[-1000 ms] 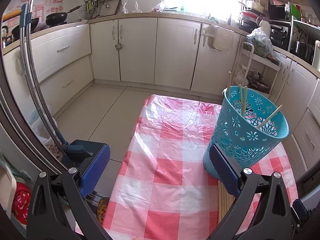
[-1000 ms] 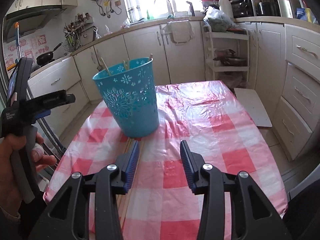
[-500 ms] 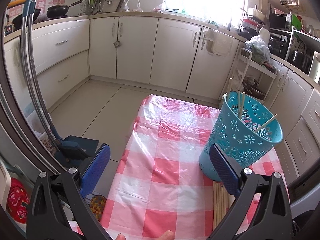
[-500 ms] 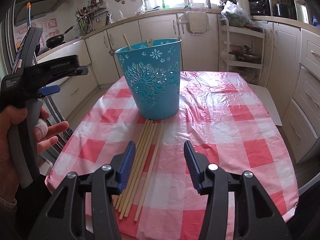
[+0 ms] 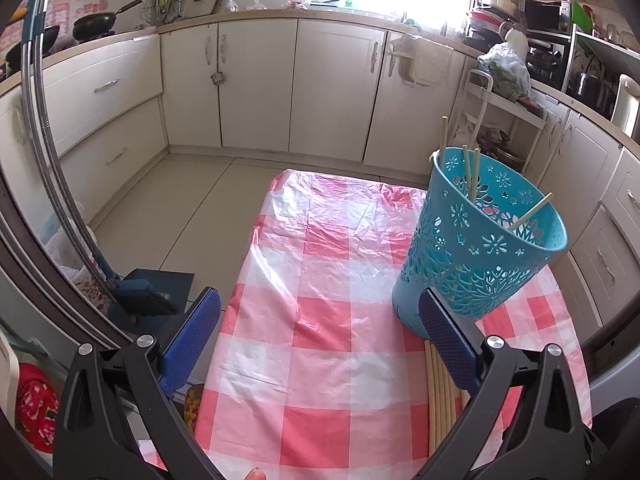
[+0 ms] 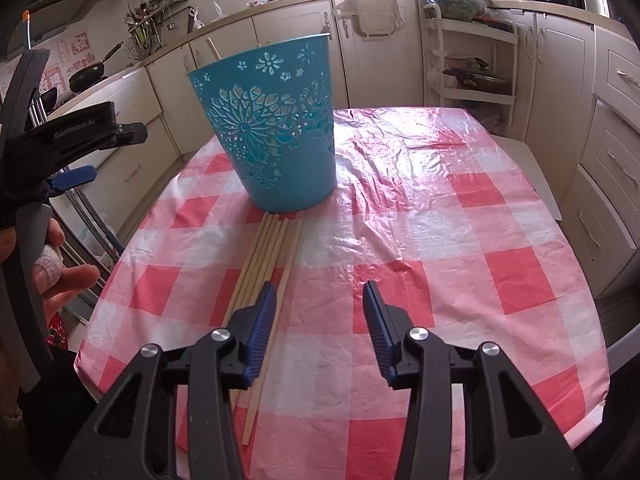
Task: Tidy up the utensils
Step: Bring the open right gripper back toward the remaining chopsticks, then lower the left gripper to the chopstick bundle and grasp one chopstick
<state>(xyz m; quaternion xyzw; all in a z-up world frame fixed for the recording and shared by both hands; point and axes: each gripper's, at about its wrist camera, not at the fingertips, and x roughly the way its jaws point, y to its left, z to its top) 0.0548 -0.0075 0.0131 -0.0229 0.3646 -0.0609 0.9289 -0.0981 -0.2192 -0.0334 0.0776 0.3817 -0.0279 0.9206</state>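
A blue perforated bucket stands upright on the red-and-white checked tablecloth, with several wooden chopsticks leaning inside it. A row of several loose chopsticks lies on the cloth in front of the bucket, also seen in the left wrist view. My right gripper is open and empty, just above the near ends of the loose chopsticks, its left finger over them. My left gripper is open and empty, held at the table's left side, its right finger beside the bucket. It also shows in the right wrist view.
The table's left edge drops to a tiled floor with a dustpan and brush. Kitchen cabinets run behind. A white shelf rack stands beyond the table's far end.
My right gripper has pulled back and risen, so the loose chopsticks now show in front of the bucket. My left gripper has drifted slightly, staying open.
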